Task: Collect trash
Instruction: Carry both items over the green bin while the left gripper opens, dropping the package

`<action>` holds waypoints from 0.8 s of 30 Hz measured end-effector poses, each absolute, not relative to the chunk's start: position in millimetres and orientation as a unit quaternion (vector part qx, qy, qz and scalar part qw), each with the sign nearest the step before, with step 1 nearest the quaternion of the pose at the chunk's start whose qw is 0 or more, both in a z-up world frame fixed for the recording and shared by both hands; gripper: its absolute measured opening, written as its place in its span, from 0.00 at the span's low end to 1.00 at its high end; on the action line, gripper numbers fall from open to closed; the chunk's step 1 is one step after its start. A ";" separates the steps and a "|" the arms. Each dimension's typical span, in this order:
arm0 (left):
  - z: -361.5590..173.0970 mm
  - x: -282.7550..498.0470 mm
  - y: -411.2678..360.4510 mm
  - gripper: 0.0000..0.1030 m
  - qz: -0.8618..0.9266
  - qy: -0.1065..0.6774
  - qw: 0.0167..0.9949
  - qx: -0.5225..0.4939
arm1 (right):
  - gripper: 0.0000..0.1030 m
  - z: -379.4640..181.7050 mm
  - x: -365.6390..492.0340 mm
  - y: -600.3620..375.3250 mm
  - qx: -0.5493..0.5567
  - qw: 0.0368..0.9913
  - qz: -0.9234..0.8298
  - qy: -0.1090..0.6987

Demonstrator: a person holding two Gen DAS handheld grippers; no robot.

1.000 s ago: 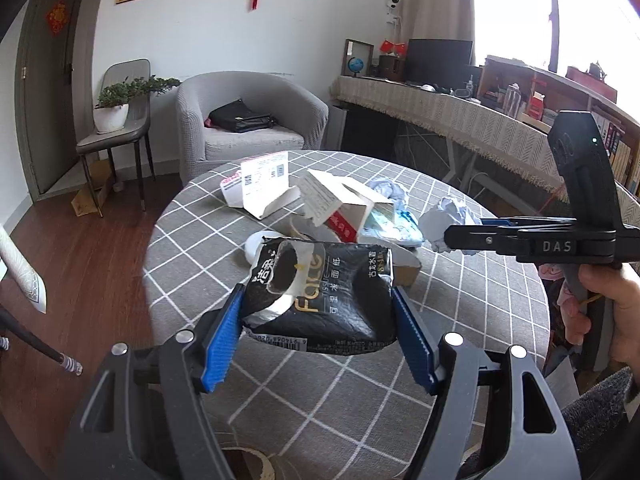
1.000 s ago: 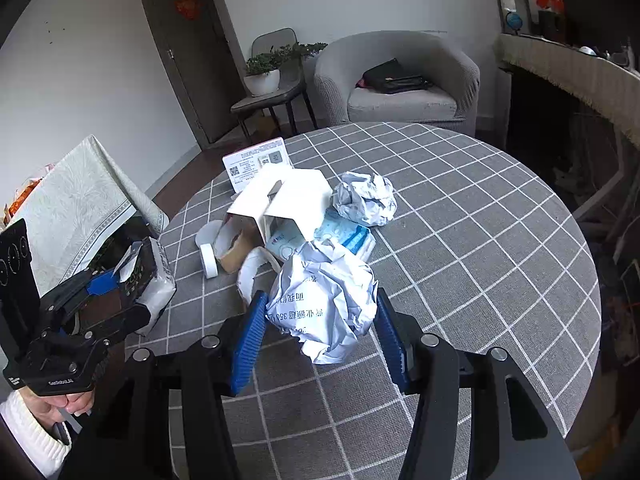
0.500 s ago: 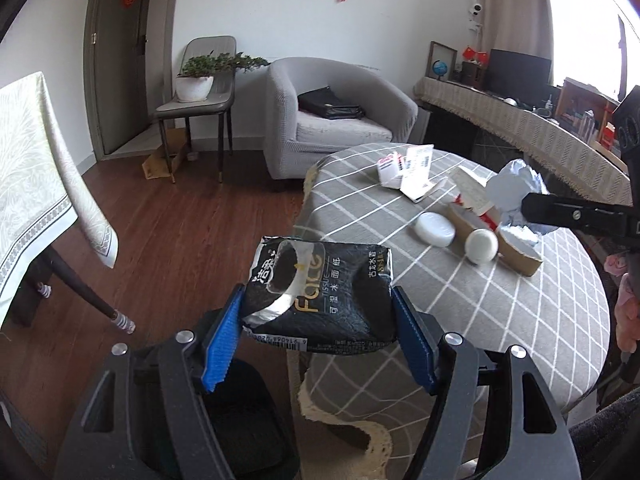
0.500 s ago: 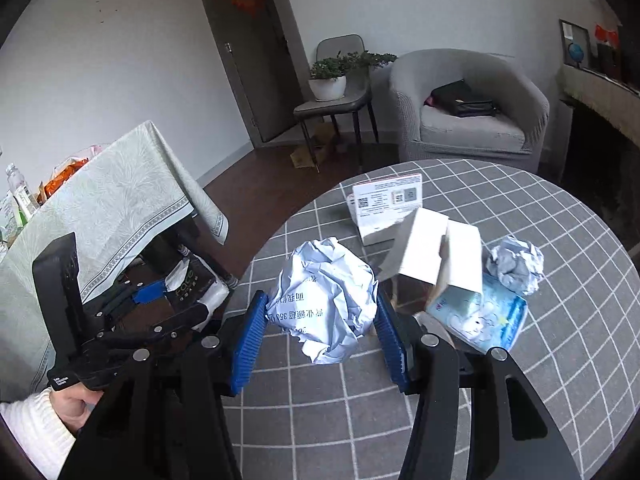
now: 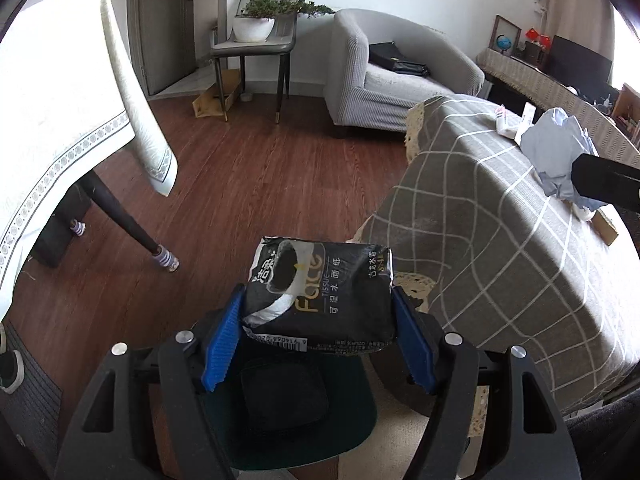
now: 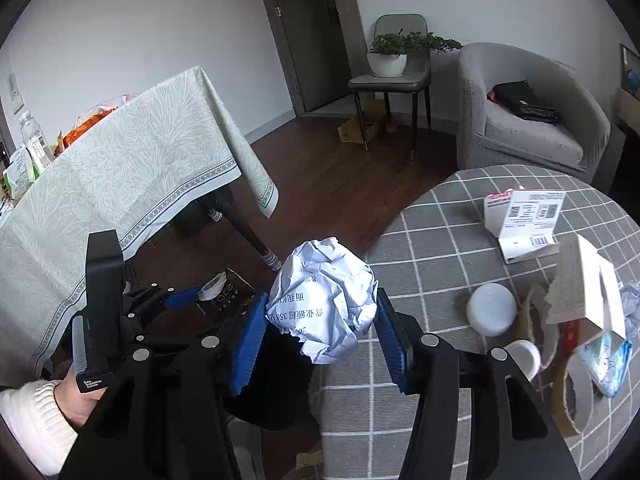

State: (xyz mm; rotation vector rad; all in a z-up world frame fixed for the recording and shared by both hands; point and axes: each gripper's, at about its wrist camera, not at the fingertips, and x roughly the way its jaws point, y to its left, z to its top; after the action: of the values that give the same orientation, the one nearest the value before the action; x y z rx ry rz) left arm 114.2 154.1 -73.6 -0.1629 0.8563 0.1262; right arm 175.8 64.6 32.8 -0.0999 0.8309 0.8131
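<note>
My left gripper [image 5: 318,322] is shut on a black tissue pack [image 5: 320,300] and holds it over a dark green bin [image 5: 288,404] on the floor beside the round table [image 5: 500,240]. My right gripper [image 6: 322,320] is shut on a crumpled paper ball [image 6: 324,300], held at the table's left edge above the same bin [image 6: 276,380]. The left gripper with its pack also shows in the right wrist view [image 6: 188,296]. The paper ball shows at the right of the left wrist view [image 5: 560,160].
On the round table [image 6: 440,280] lie a white leaflet box [image 6: 524,216], a white lid [image 6: 492,308], a torn carton [image 6: 580,292] and a blue wrapper [image 6: 608,360]. A cloth-covered table [image 6: 120,168], a chair with a plant [image 6: 396,68] and a grey armchair [image 6: 532,120] stand around.
Both grippers have swung left, off the table top, with their loads still held. The tissue pack is now over the bin and the paper ball is at the table's edge above it.
</note>
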 end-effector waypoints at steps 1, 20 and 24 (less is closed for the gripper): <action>-76.7 113.6 158.9 0.71 0.064 0.420 0.901 -0.082 | 0.52 30.8 174.9 72.9 -0.050 0.832 0.387 0.395; -173.5 104.2 211.0 0.72 0.085 0.582 0.802 -0.100 | 0.52 -19.2 180.4 160.1 -0.093 0.784 0.397 0.468; -183.3 99.0 217.9 0.75 0.082 0.593 0.795 -0.100 | 0.52 -34.5 181.3 173.1 -0.103 0.770 0.396 0.489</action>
State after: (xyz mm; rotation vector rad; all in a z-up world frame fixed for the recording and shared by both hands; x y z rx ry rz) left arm 99.0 217.9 -183.3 -0.2153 1.2742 0.1760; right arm 181.3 173.1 -34.5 -0.2228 1.0610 0.8596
